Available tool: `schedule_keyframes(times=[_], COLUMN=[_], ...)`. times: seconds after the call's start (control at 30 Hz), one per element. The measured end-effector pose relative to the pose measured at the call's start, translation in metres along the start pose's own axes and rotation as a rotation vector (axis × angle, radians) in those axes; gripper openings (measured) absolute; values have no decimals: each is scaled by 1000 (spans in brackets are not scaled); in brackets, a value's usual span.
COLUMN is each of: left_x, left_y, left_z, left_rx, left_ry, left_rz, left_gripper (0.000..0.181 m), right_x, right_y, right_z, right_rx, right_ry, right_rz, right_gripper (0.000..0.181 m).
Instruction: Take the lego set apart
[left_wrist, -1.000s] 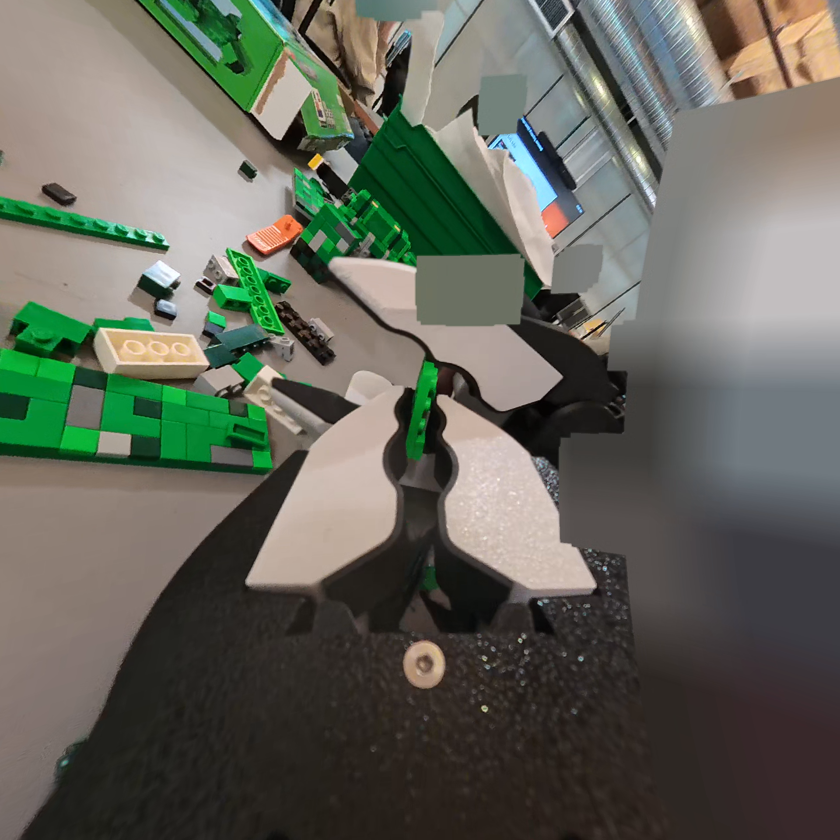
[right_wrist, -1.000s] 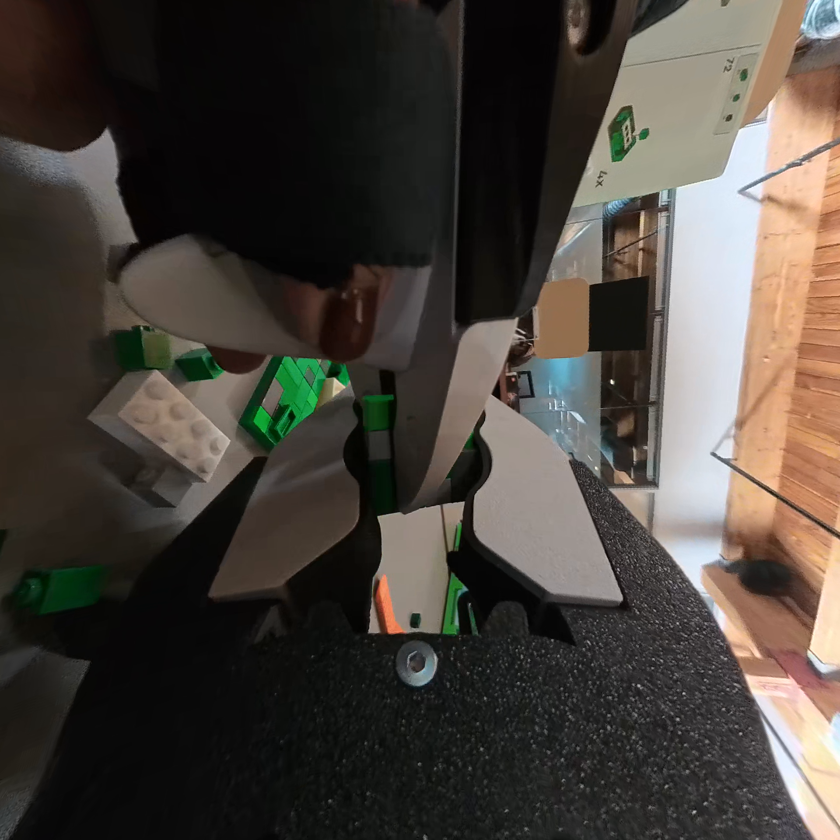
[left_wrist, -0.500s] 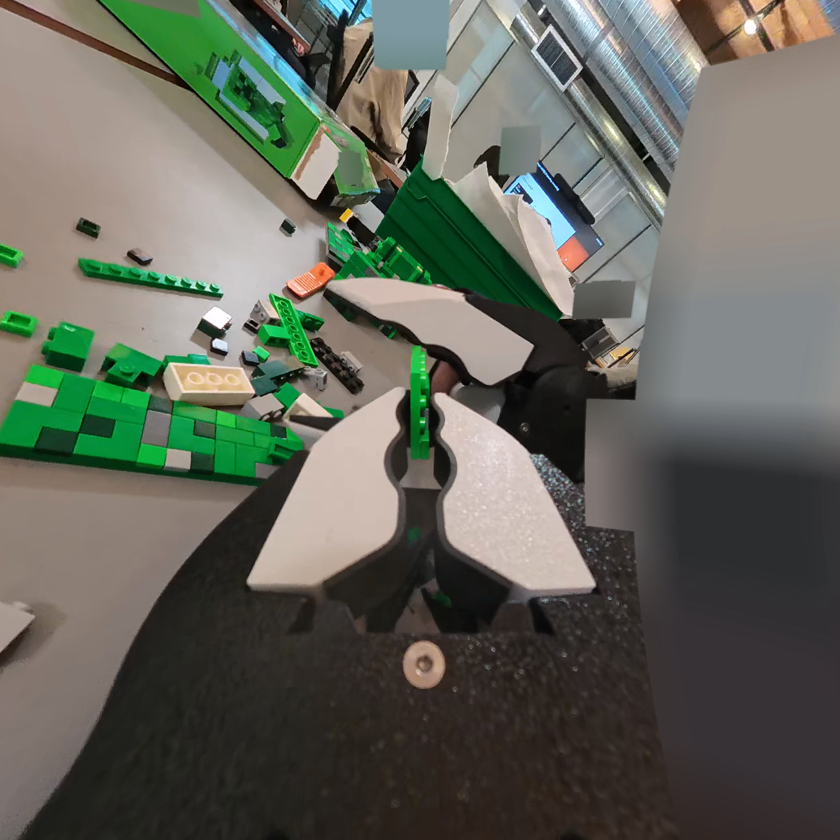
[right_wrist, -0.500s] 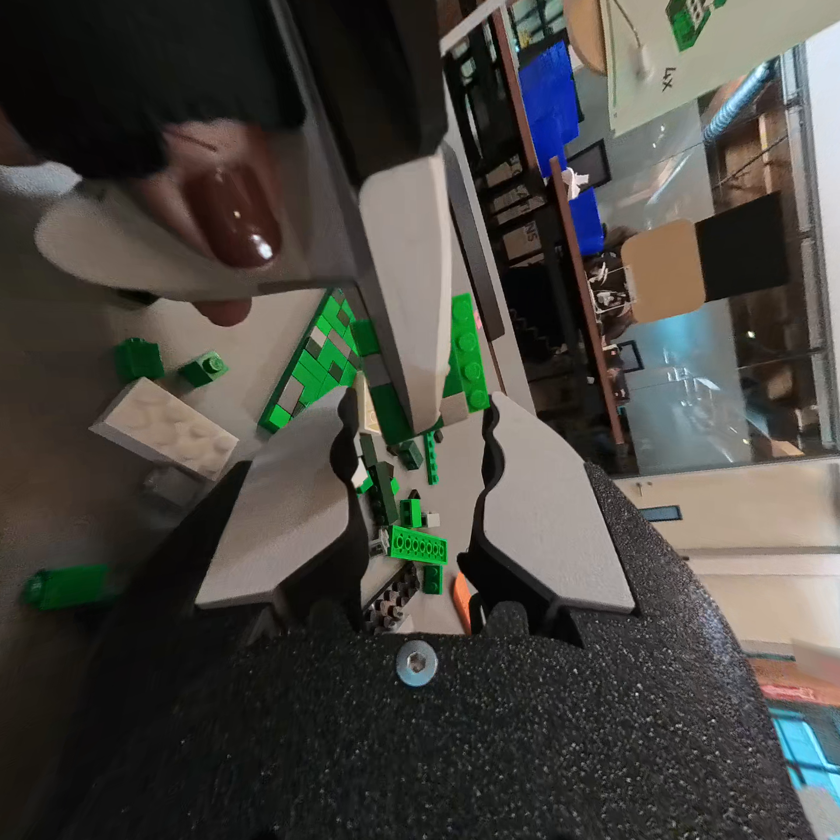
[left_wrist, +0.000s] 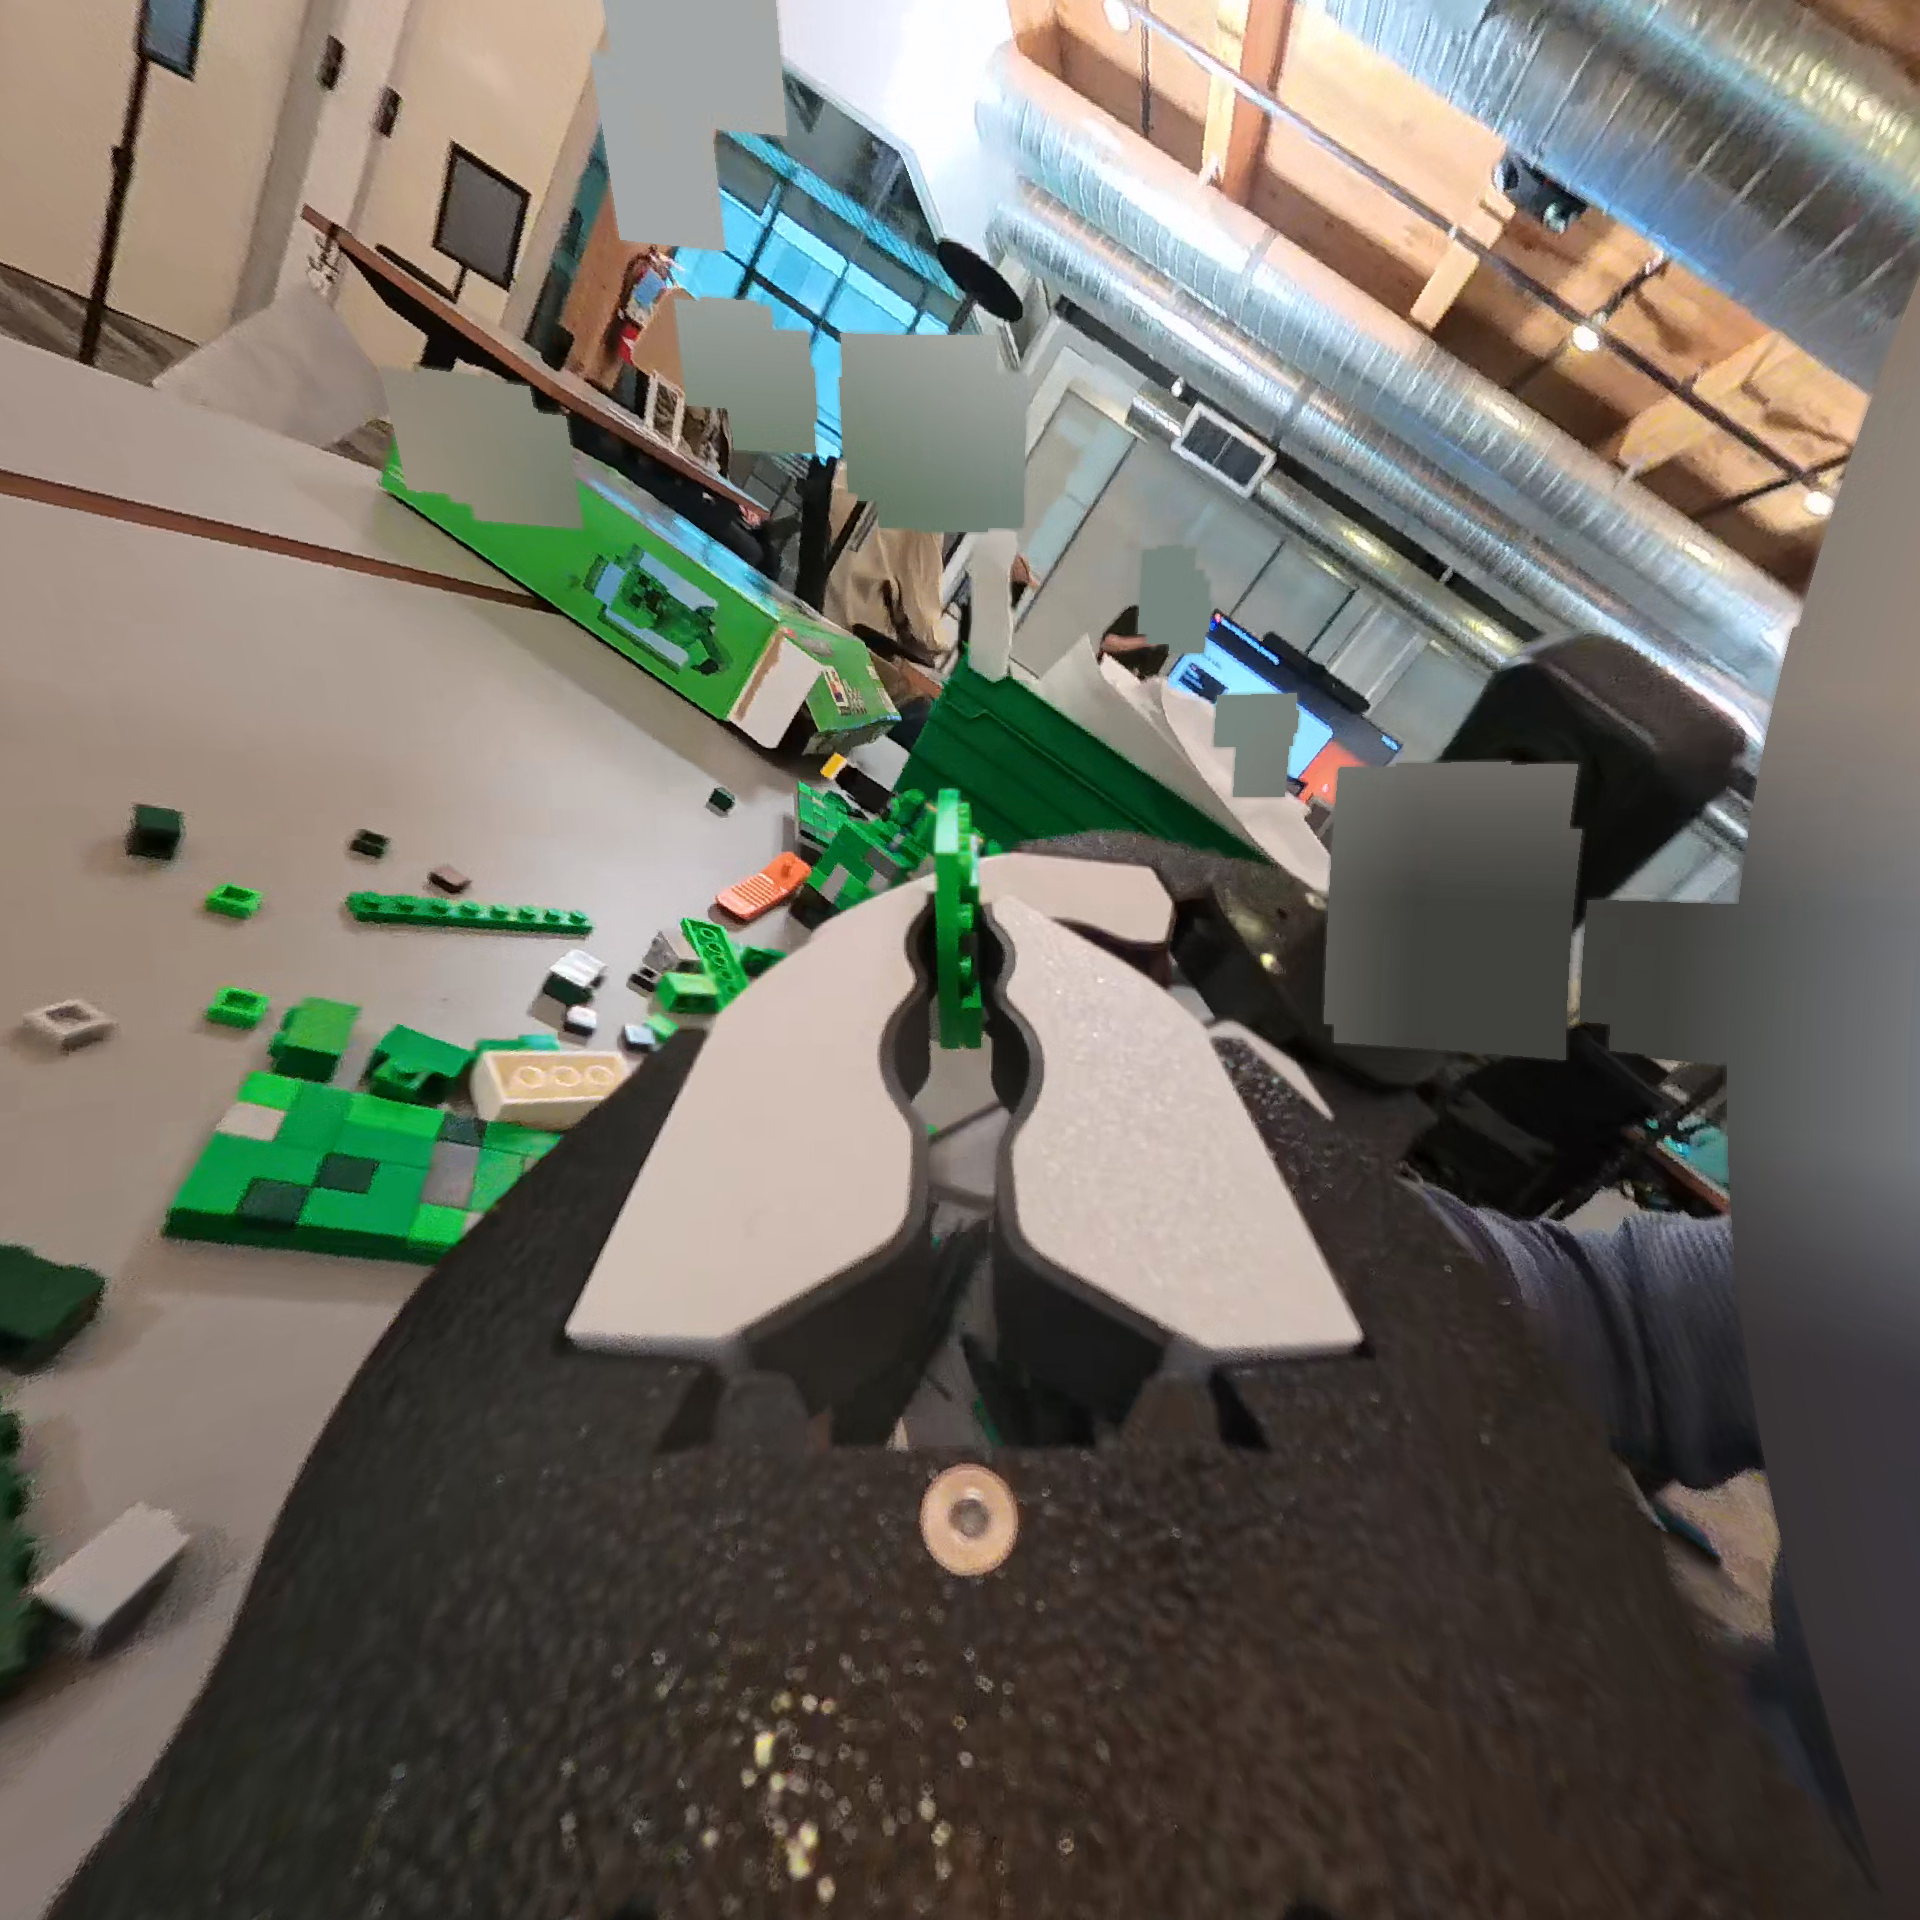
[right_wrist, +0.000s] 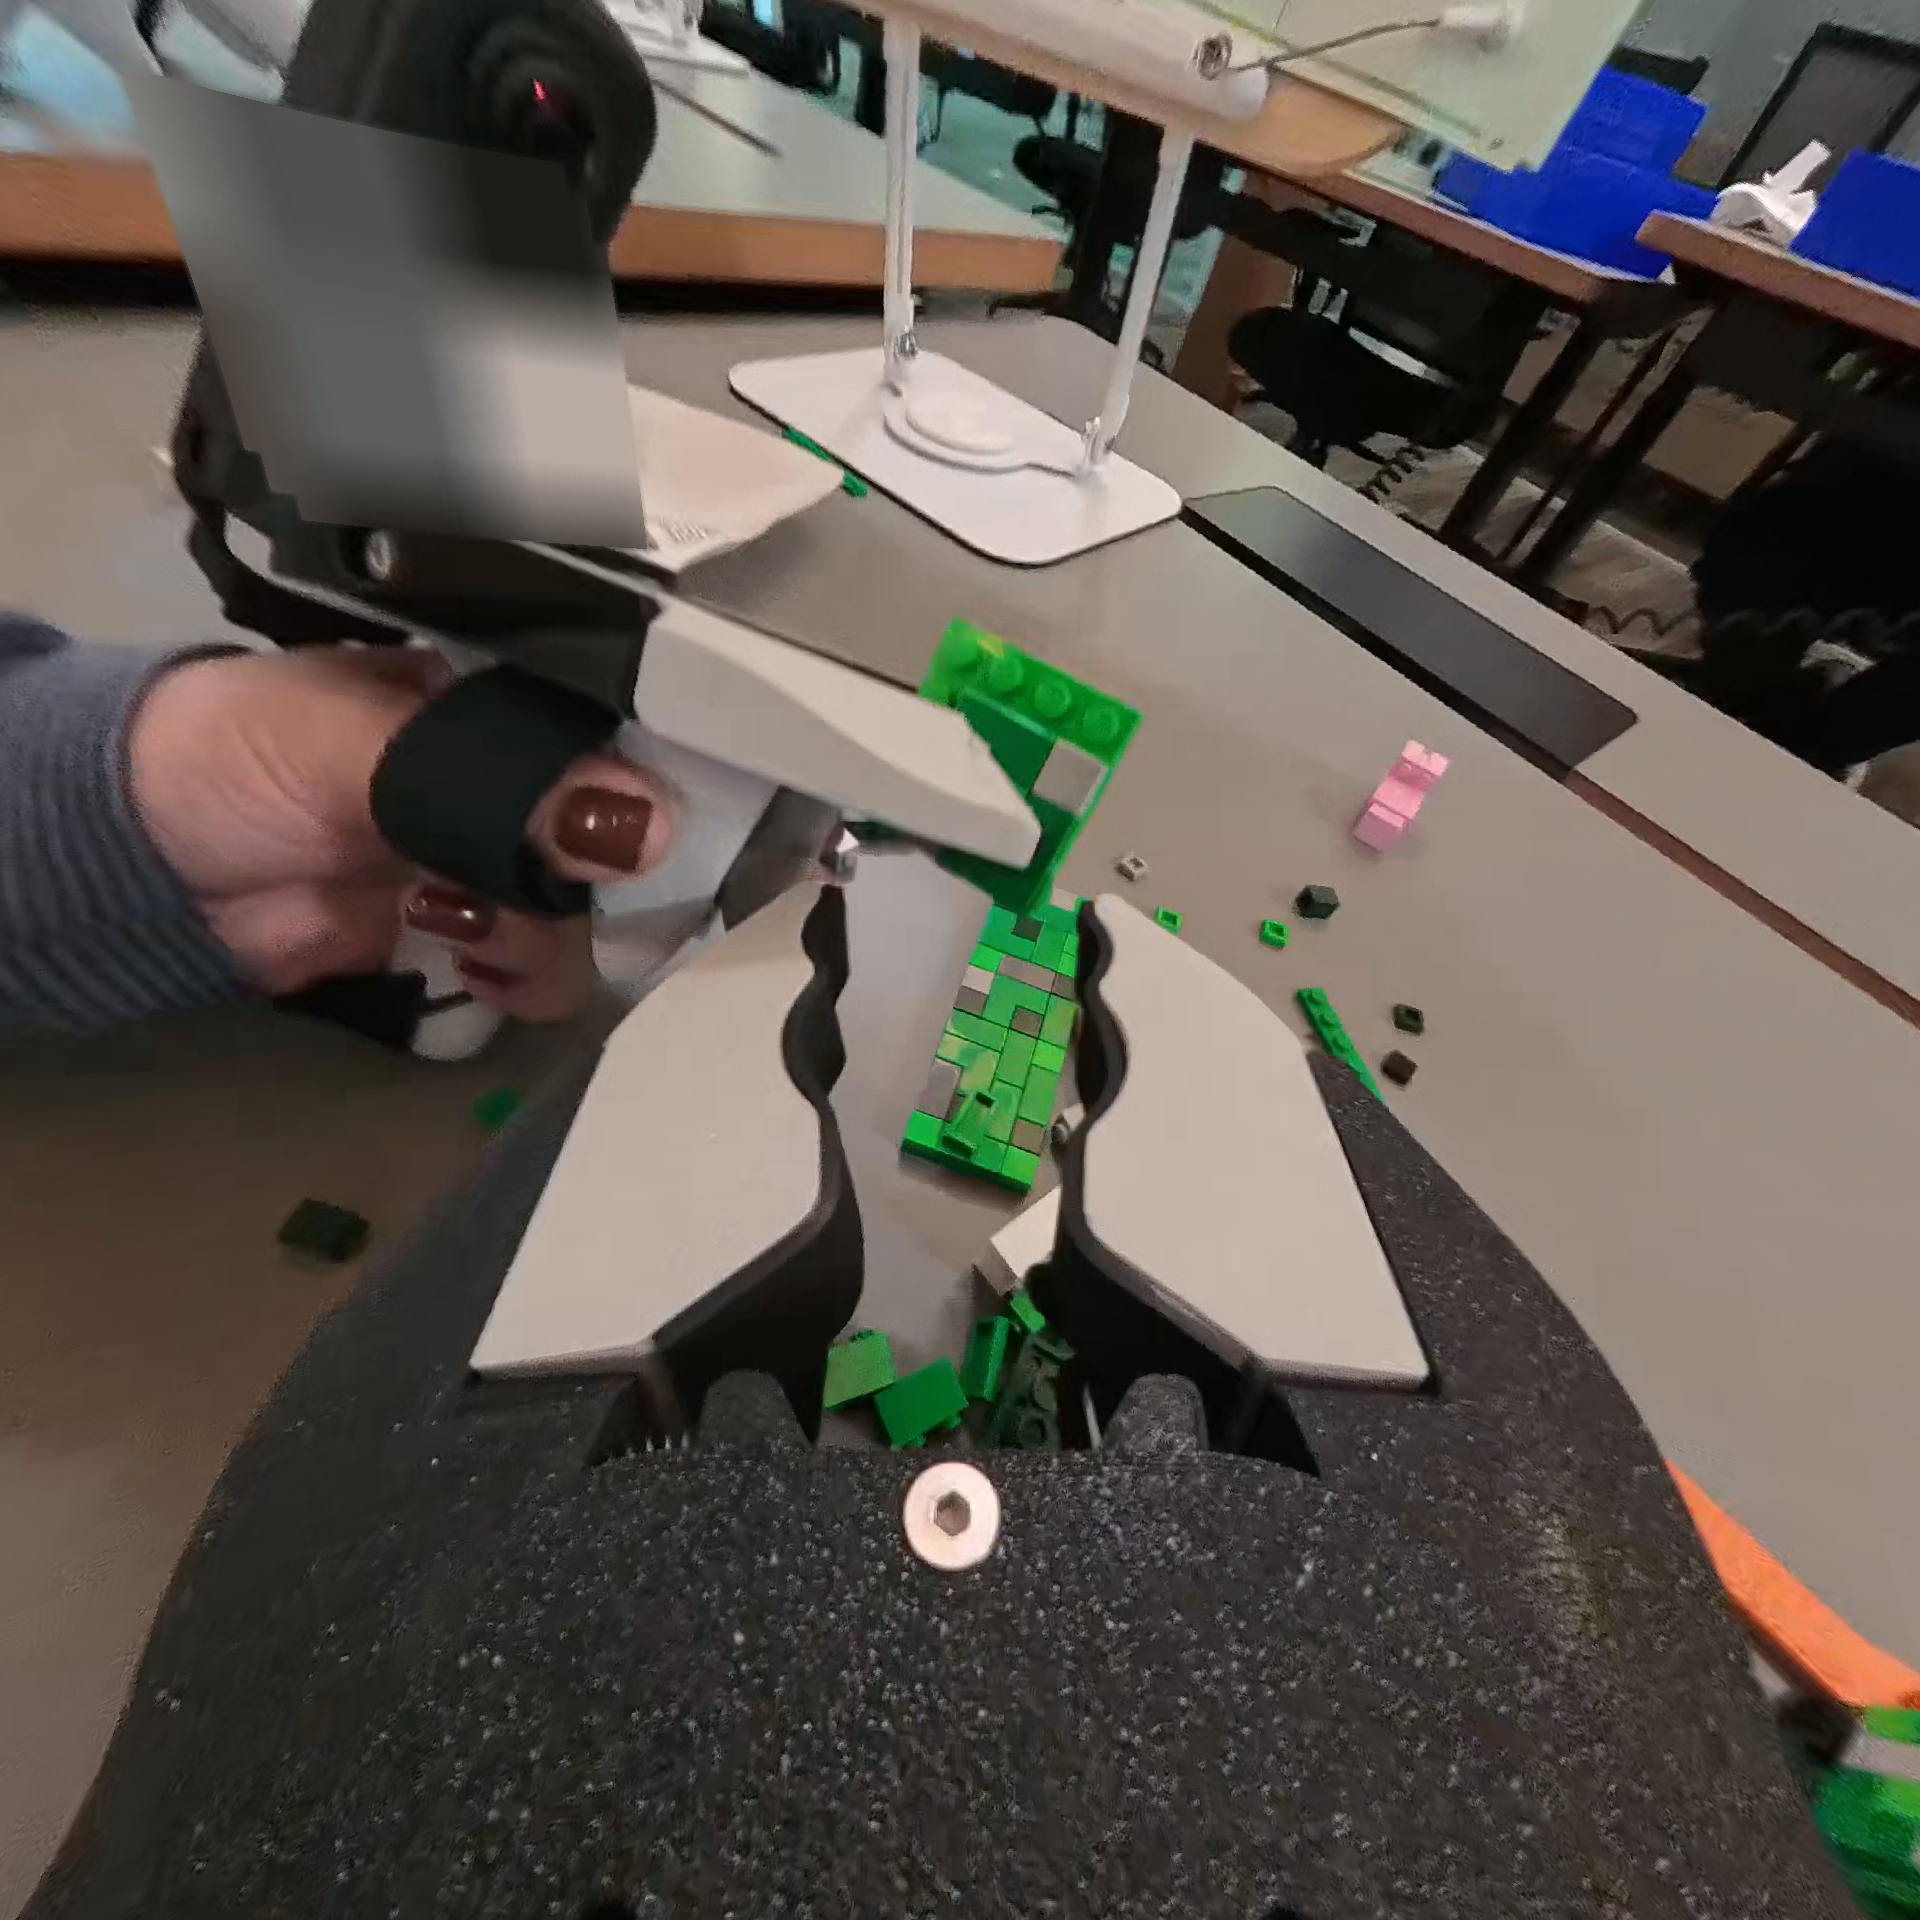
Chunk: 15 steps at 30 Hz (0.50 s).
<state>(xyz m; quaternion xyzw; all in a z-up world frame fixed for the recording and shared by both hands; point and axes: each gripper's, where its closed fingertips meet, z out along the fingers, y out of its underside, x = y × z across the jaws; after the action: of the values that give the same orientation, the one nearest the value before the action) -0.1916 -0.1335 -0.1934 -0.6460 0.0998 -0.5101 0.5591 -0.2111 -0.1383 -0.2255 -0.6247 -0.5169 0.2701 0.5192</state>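
Note:
My left gripper is shut on a green lego plate, held edge-on above the table. In the right wrist view the same plate shows green and grey tiles and sticks out past the left gripper's grey finger, which a hand holds. My right gripper is open and empty, just below and in front of that plate, not touching it. A larger green tiled plate lies flat on the table beyond its fingers; it also shows in the left wrist view.
Loose pieces lie on the grey table: a white brick, a long green plate, an orange piece, small bricks. A green box, green bin, white stand, pink figure stand farther off. Less than 4 cm separates the two grippers' tips. The white brick lies around 8 cm away from my right fingertips.
My right gripper has opened and drawn back from the green plate and the left finger. My left gripper, still shut on the plate, has lifted and tilted up.

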Motion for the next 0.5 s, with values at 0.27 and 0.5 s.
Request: schedule_keyframes(times=[0.27,0.5], left_x=[7,40], left_y=[2,-5], left_z=[1,-7], left_rx=[-7,-12], left_ry=[64,375], left_rz=[-12,-96], left_gripper=[5,6], right_x=[0,-22], right_y=[-13,-33], right_z=[-10,-36], right_rx=[110,269], right_ry=[-91,-511], right_rz=[88,266], right_gripper=[21,6])
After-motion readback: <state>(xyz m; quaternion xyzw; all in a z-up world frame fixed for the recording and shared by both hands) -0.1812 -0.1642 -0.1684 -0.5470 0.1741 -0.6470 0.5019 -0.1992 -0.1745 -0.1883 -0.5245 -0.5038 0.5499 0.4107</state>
